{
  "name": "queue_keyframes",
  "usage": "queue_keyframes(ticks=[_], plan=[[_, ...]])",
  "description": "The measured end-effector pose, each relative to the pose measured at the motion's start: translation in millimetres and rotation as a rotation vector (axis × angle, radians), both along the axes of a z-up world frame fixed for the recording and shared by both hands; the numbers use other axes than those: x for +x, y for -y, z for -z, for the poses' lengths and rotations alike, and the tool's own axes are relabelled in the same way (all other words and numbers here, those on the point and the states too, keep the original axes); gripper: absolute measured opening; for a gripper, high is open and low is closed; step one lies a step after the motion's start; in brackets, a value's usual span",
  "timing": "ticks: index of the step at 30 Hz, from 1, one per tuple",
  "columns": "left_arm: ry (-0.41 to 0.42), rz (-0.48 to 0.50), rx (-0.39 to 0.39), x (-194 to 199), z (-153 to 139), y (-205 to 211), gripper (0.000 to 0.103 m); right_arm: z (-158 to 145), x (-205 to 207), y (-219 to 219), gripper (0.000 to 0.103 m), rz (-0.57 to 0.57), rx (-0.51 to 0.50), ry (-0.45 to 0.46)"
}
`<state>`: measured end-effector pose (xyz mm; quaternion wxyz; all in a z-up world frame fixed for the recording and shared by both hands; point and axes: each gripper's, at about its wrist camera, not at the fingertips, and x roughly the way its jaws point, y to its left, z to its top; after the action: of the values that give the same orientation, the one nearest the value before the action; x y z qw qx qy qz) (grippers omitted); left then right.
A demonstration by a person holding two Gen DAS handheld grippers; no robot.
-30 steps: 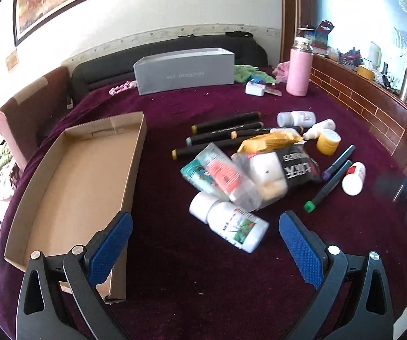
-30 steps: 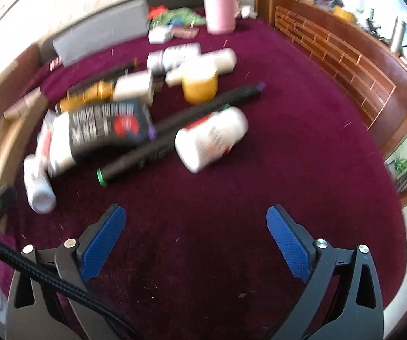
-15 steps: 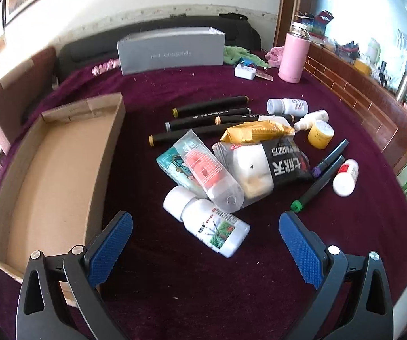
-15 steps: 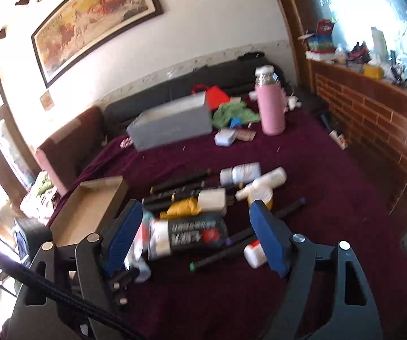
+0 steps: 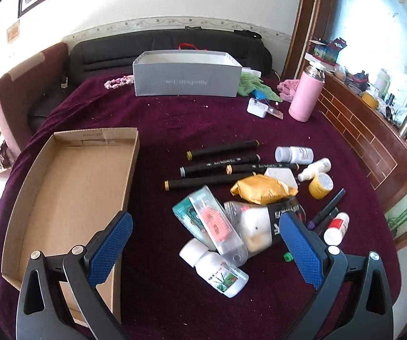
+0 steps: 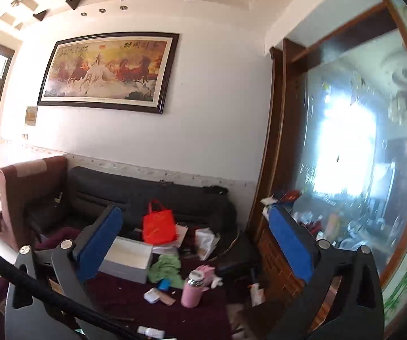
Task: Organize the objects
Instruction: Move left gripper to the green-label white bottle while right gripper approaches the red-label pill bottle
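Note:
A heap of small things lies on the purple cloth [image 5: 175, 119]: several black markers [image 5: 220, 148], a yellow packet [image 5: 260, 189], a black snack bag [image 5: 285, 212], a clear tube [image 5: 217, 223] and a white bottle with a green label [image 5: 217, 269]. An empty cardboard tray [image 5: 70, 187] lies left of the heap. My left gripper [image 5: 204, 221] hangs open above the near side of the heap and holds nothing. My right gripper [image 6: 194, 212] is raised high and points level at the wall. Its jaws are opening, with nothing between them.
A grey open box [image 5: 186, 80] and a pink flask [image 5: 305, 96] stand at the far side of the cloth. Small white bottles [image 5: 294, 154] and a yellow jar [image 5: 320, 186] lie right of the heap. A brick ledge [image 5: 359, 130] borders the right. A red bag [image 6: 159, 226] sits on the dark sofa.
The right gripper rose steeply and tipped up from the cloth to the wall; its jaws narrowed, then widened. The left gripper lifted a little, so more of the table shows.

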<state>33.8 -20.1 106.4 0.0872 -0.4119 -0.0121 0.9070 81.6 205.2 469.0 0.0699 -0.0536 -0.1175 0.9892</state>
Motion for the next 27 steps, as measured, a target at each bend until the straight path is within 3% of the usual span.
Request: queue_keyframes(ticks=[3, 6, 11, 16, 18, 20, 22, 27], plan=[[0.024, -0.007, -0.037, 6, 19, -7, 0.101, 59, -4, 7, 0.103, 0.026, 0.050, -0.016], [0.070, -0.012, -0.069, 11, 45, -12, 0.101, 120, -5, 9, 0.103, -0.076, -0.043, 0.063], [0.160, -0.055, -0.047, 12, 74, -10, 0.101, 240, -15, 4, 0.100, -0.349, -0.427, 0.366], [0.173, -0.040, -0.063, 5, 80, -16, 0.096, 331, -30, -10, 0.099, -0.394, -0.688, 0.495], [0.175, -0.024, -0.046, 3, 81, -16, 0.087, 365, -40, -19, 0.097, -0.357, -0.782, 0.560], [0.201, 0.008, 0.007, -1, 85, -14, 0.059, 386, -41, -30, 0.097, -0.313, -0.822, 0.591], [0.208, 0.019, 0.022, -3, 85, -12, 0.052, 402, -39, -41, 0.097, -0.274, -0.855, 0.611], [0.229, 0.042, 0.050, -3, 84, -4, 0.052, 419, -36, -64, 0.097, -0.152, -0.847, 0.651]])
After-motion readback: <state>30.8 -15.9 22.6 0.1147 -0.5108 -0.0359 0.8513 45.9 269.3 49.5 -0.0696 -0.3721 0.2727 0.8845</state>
